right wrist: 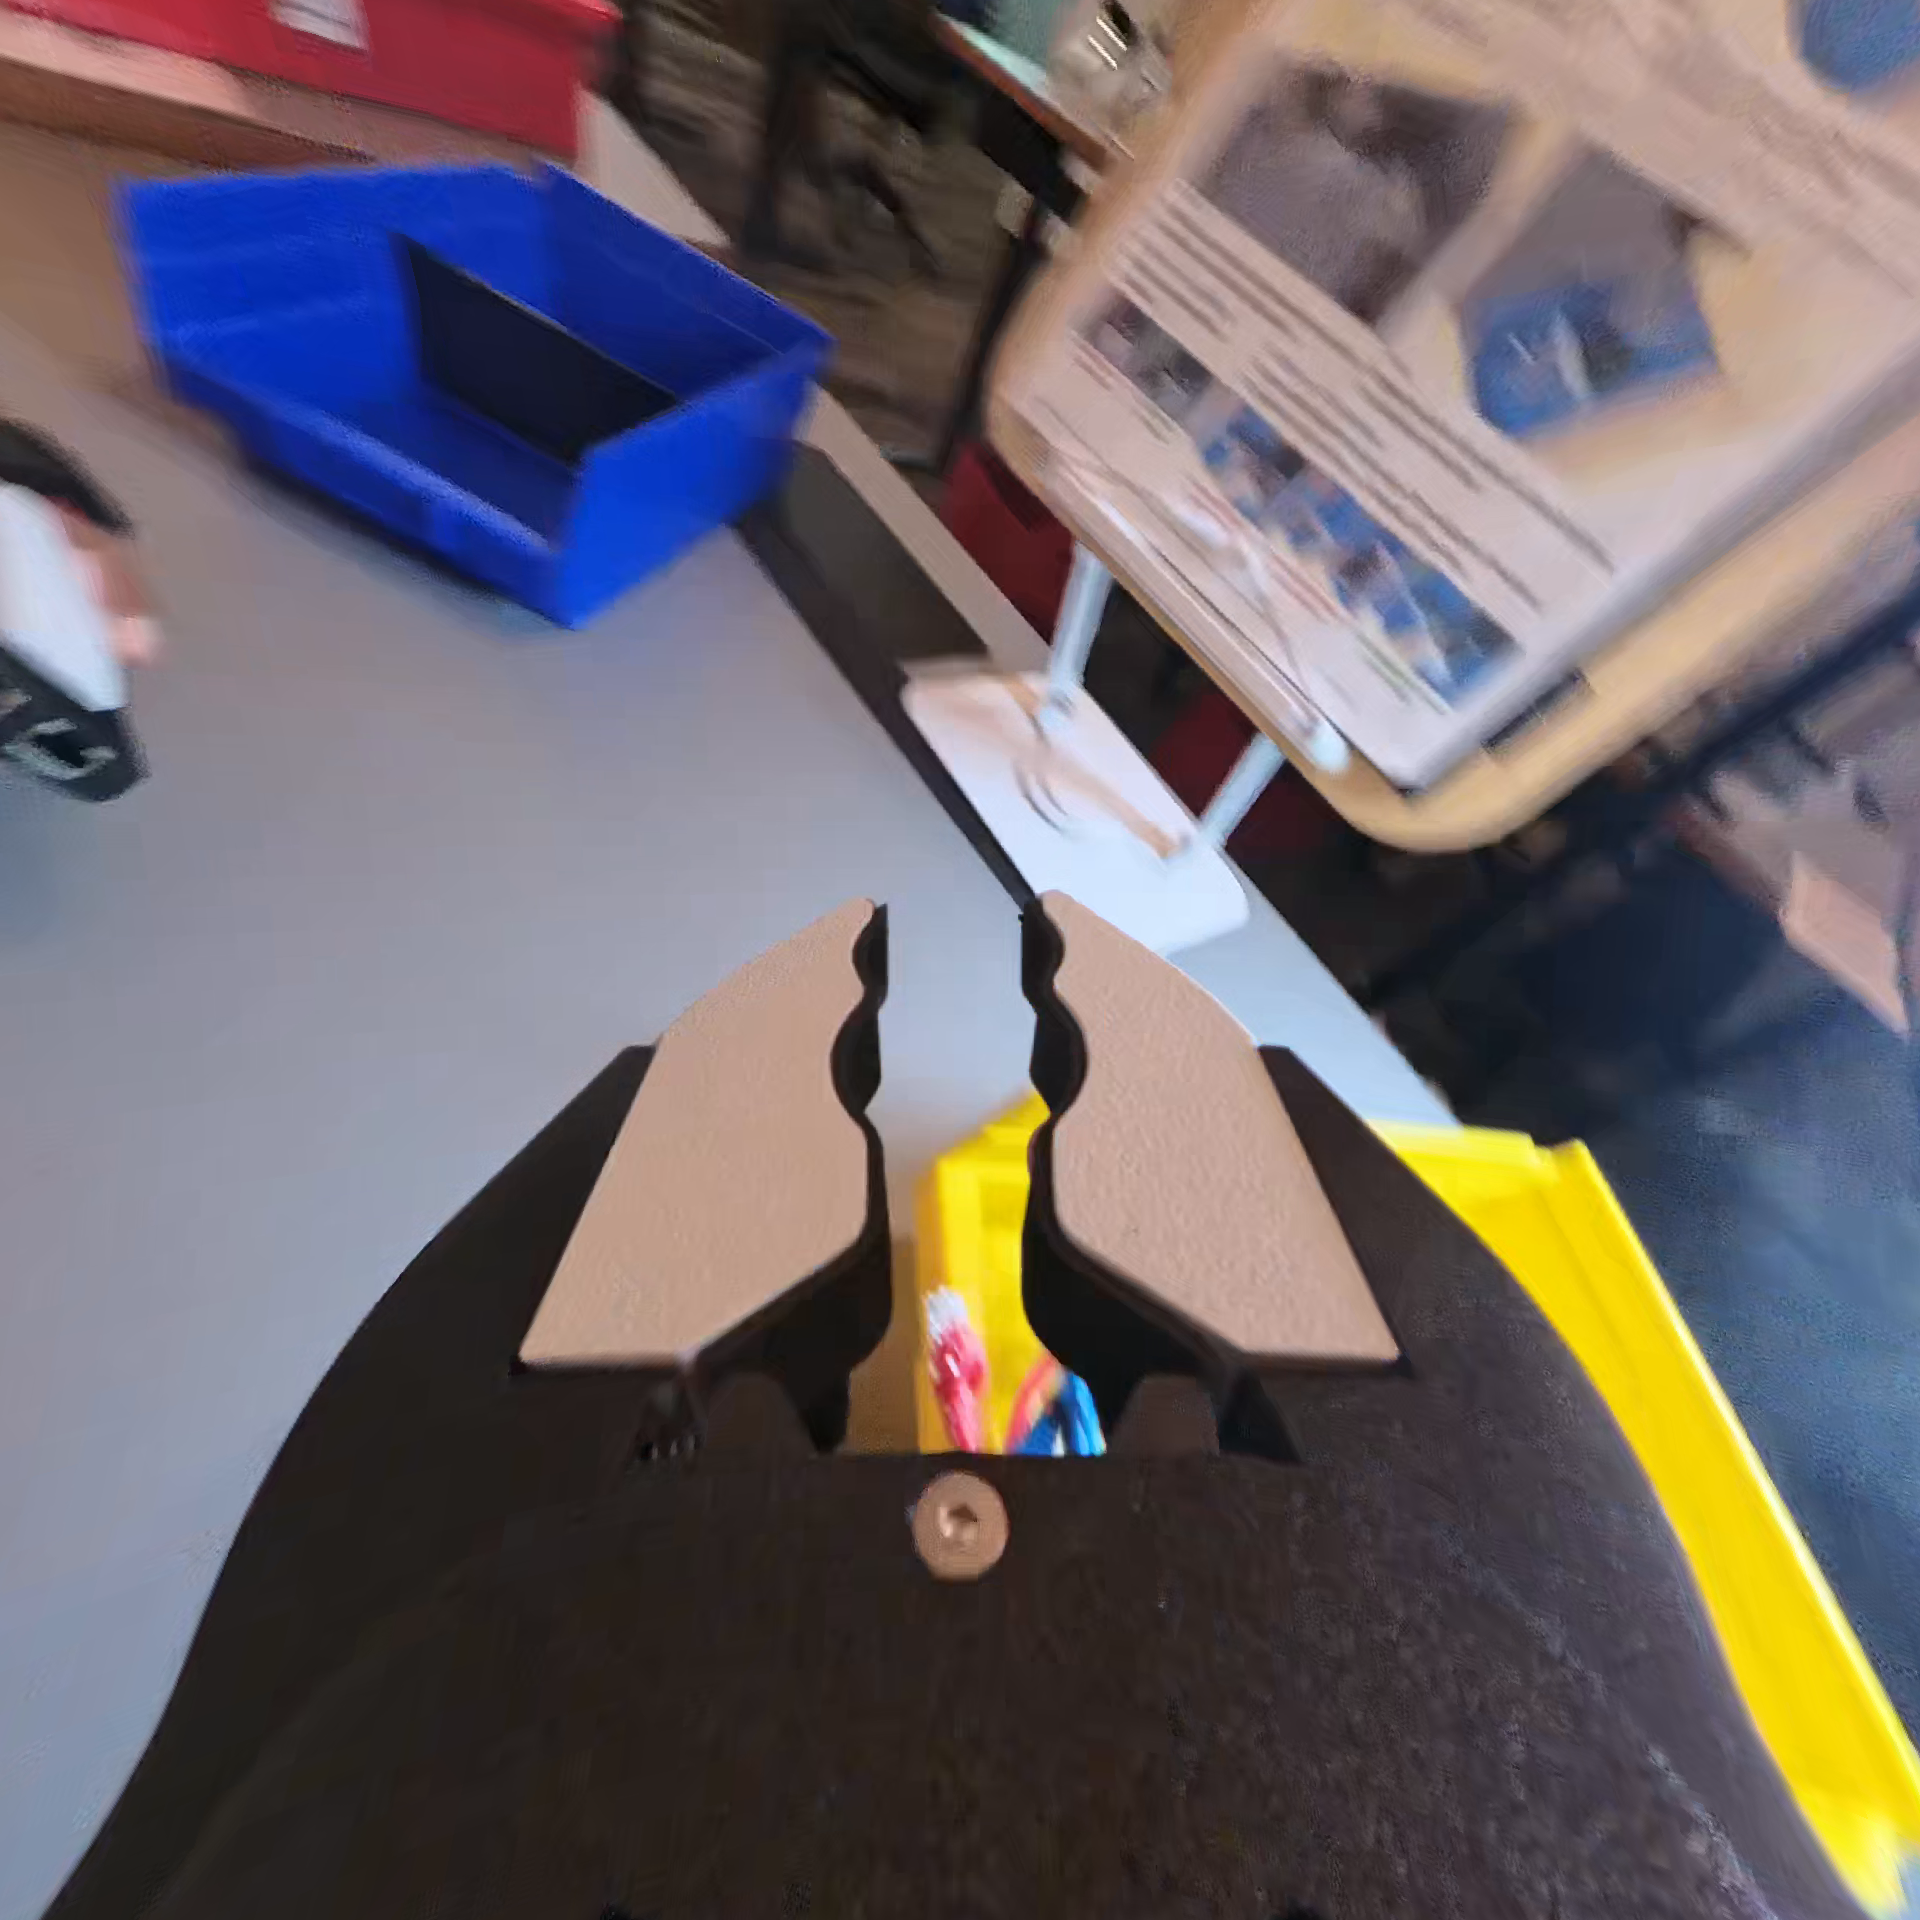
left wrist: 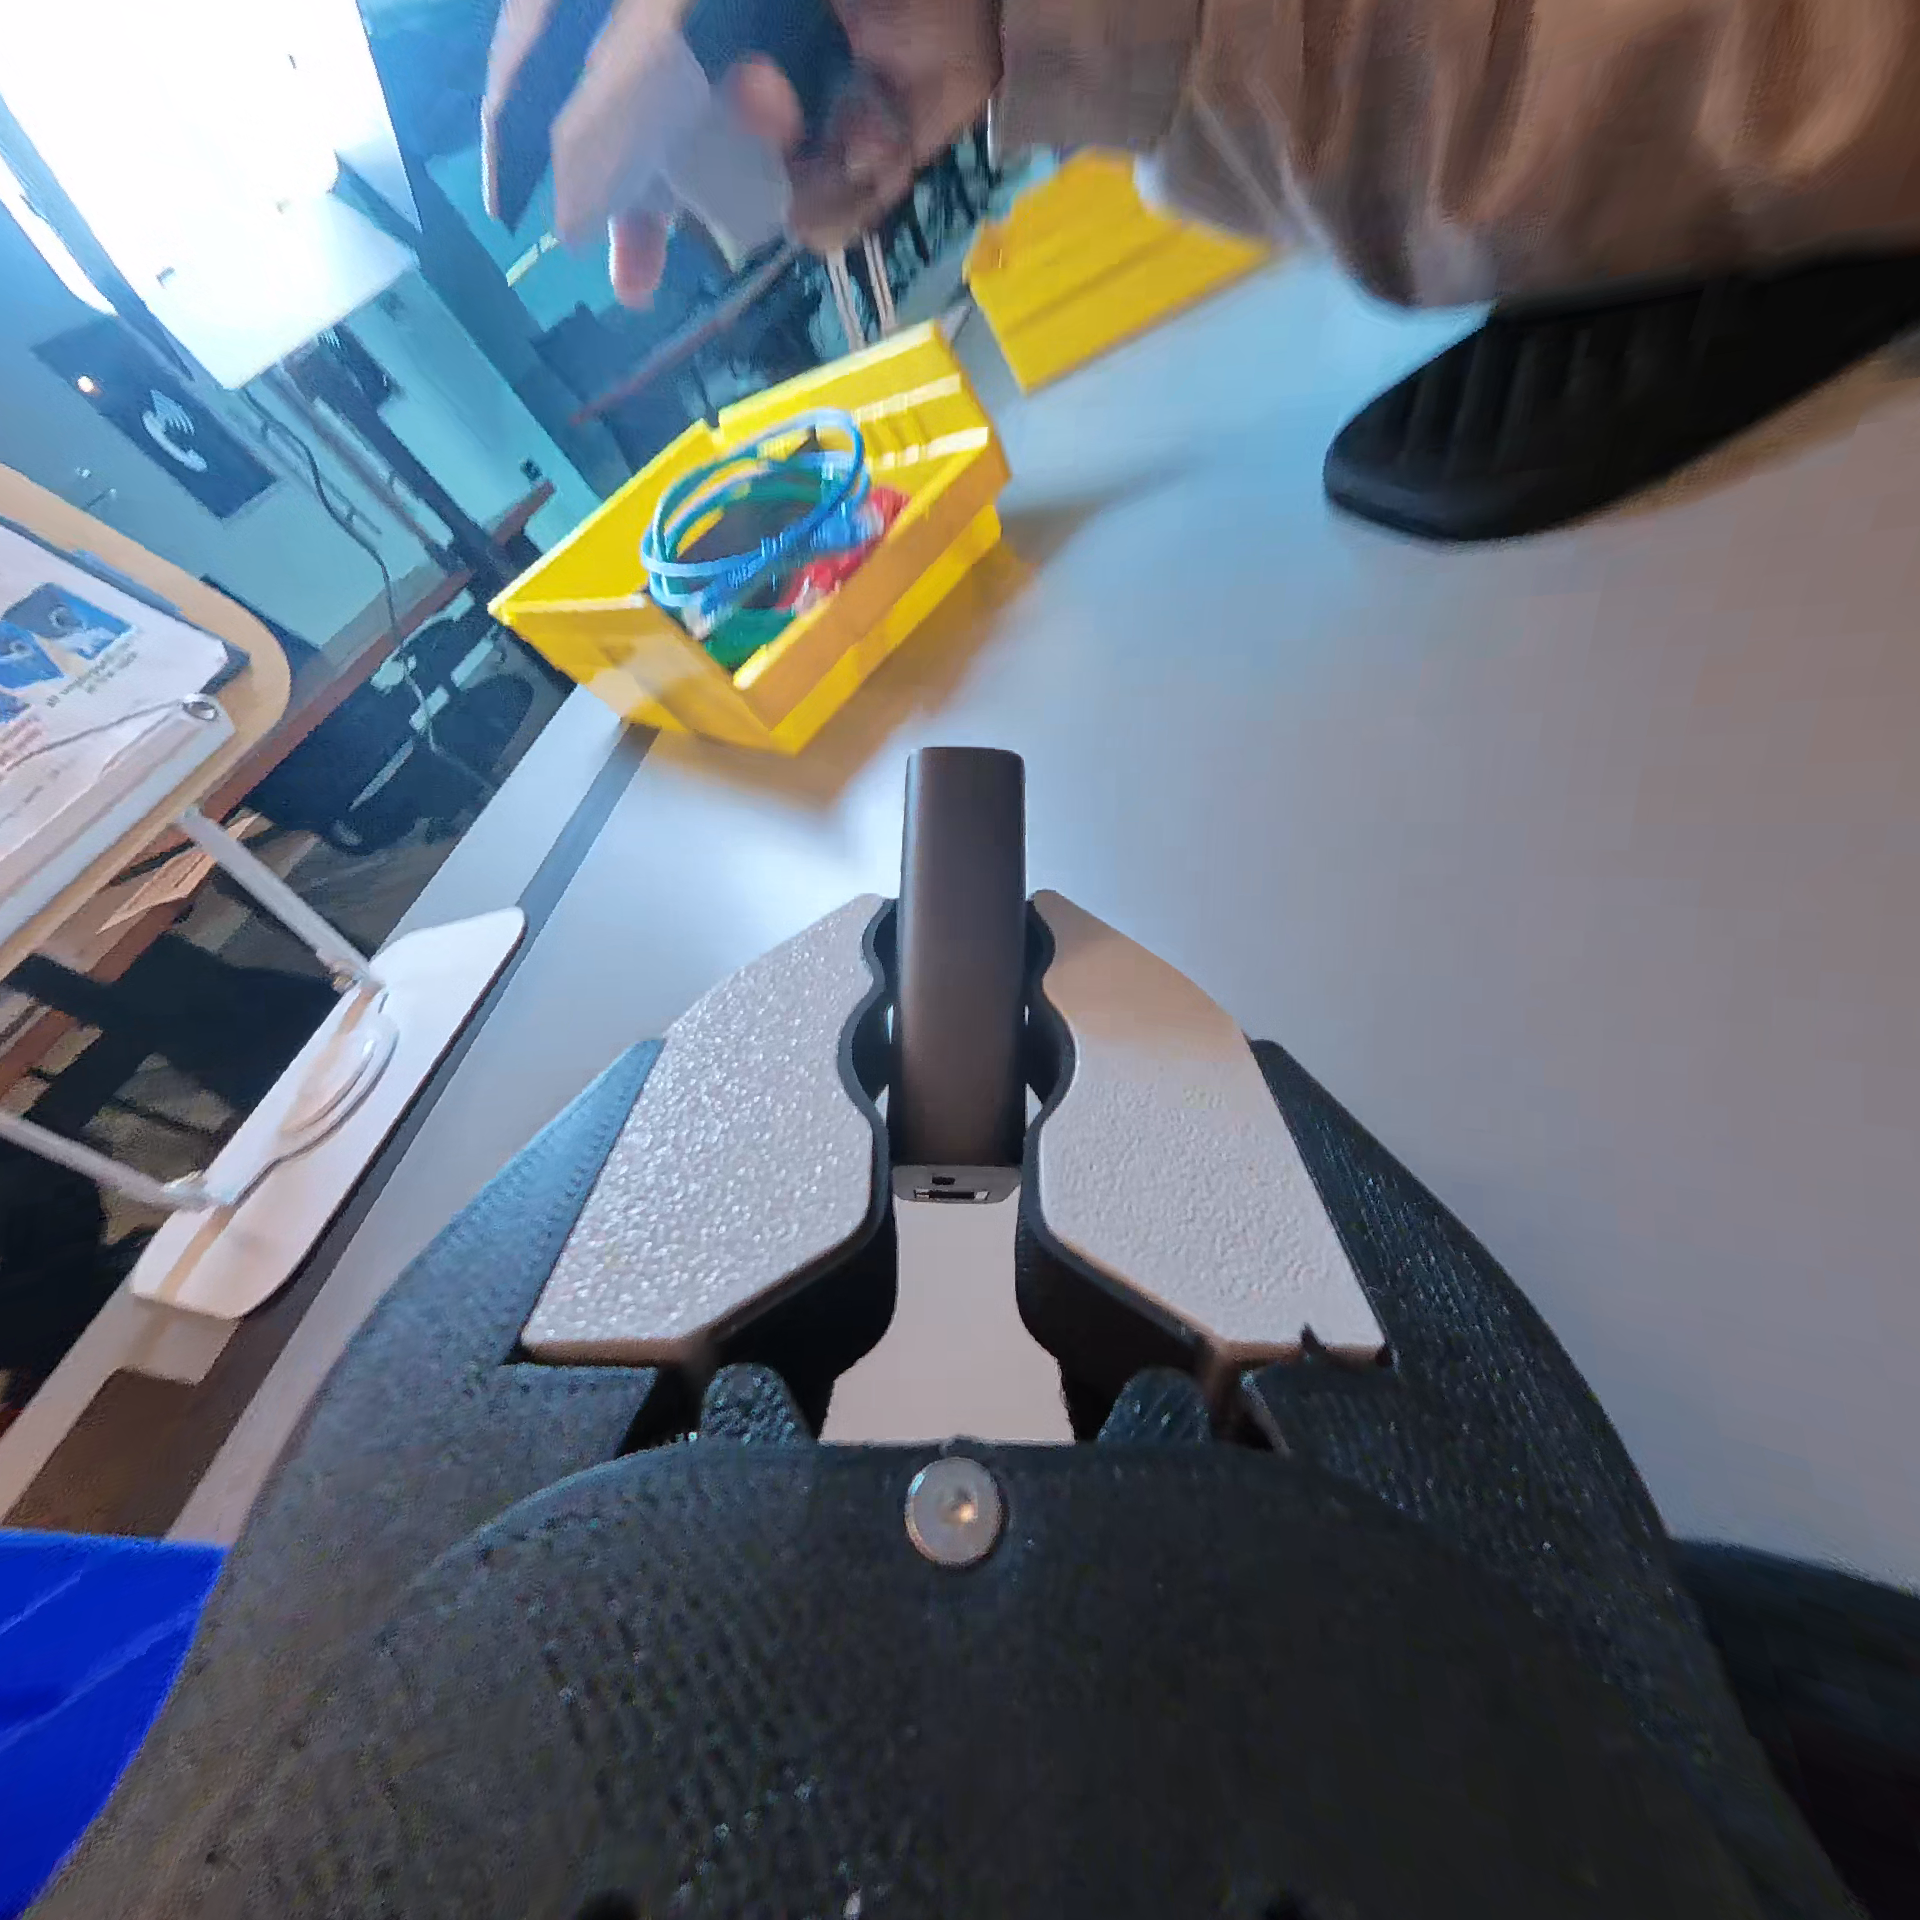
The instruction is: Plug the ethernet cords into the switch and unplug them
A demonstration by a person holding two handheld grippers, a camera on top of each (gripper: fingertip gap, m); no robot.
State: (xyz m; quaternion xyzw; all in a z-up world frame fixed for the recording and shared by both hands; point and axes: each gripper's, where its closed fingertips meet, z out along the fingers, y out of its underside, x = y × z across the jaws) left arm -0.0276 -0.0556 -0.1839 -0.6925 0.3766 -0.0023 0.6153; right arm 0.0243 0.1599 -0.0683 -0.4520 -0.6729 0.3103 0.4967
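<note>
Left gripper (left wrist: 958, 914) clamped on the switch (left wrist: 961, 966), a slim dark grey box held on edge at frame centre, its near end showing a small port. Right gripper (right wrist: 954, 914) holds nothing; narrow gap between the fingers, the grey table (right wrist: 416, 831) showing through at the tips. Cords (left wrist: 758, 520), blue, green and red, coiled in a yellow bin (left wrist: 831, 665) in the upper middle of the left view, well apart from the switch. Risks, as judged: the switch is gripped along a thin edge, so a plug pushed in could twist or slide it between the pads; tangled coils may lift together when one is pulled; the right view is blurred, suggesting fast travel and a likely overshoot at the bin. Only the left view shows the switch, a second yellow bin (left wrist: 1101, 260) upper right, and a blurred hand (left wrist: 727, 135) at top. Only the right view shows a blue bin (right wrist: 468, 384) upper left, a tilted board (right wrist: 1455, 416) of printed sheets upper right, and cord ends (right wrist: 951, 1382) low between its fingers.
</note>
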